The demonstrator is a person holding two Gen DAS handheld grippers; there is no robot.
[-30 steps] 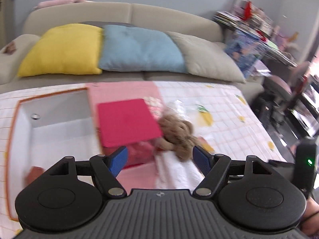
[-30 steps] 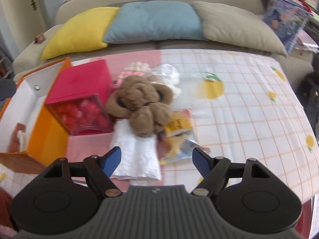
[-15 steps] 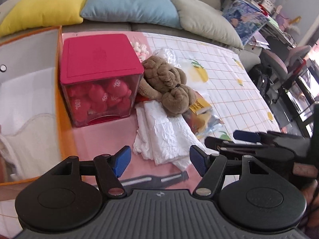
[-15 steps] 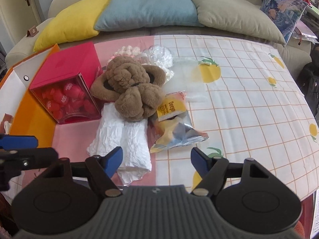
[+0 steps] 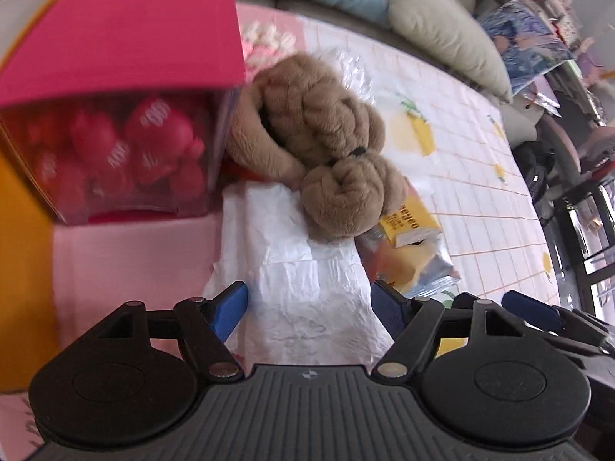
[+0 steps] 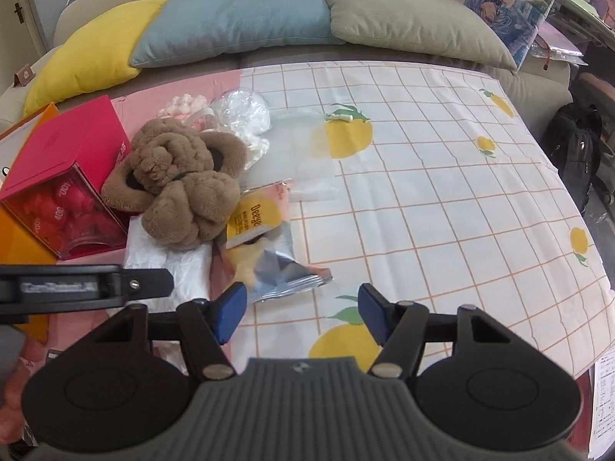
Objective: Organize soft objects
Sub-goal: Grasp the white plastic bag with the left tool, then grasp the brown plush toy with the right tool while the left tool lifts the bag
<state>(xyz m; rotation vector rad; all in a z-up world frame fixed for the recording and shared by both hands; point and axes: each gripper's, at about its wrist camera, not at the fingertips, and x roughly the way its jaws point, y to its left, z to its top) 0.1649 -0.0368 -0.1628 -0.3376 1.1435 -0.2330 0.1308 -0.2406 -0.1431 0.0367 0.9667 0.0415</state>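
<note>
The brown plush toy (image 6: 180, 188) lies on the pink part of the cloth-covered table (image 6: 442, 199), near its left side and closer to the back edge than the front. It is all twisted into fat knots, and its long way runs from the back-left toward the front-right; which end is its head I cannot tell. Its near end rests on a crinkled white bag (image 5: 307, 280) that stretches toward the front edge. Touching the toy on the right is a yellow and silver snack packet (image 6: 265, 246), lying flat. Behind the toy sit a clear crumpled plastic bag (image 6: 242, 115) and some small pink and white puffy bits (image 6: 182, 104). To the left, just beside the toy, stands a see-through box with a pink lid (image 6: 65, 176); it is full of red round wrapped things with white numbers on them. Left of that is an orange box (image 6: 23, 246) with white inside, and what is in it cannot be seen. The left gripper (image 5: 307, 307) hangs over the white bag with its jaws opening, pads on either side of the bag but not pressing it. The right gripper (image 6: 300, 315) is over bare checked cloth near the front edge, its jaws closing with nothing between them. Yellow, blue and grey cushions (image 6: 230, 11) lie on the sofa past the back edge.
</note>
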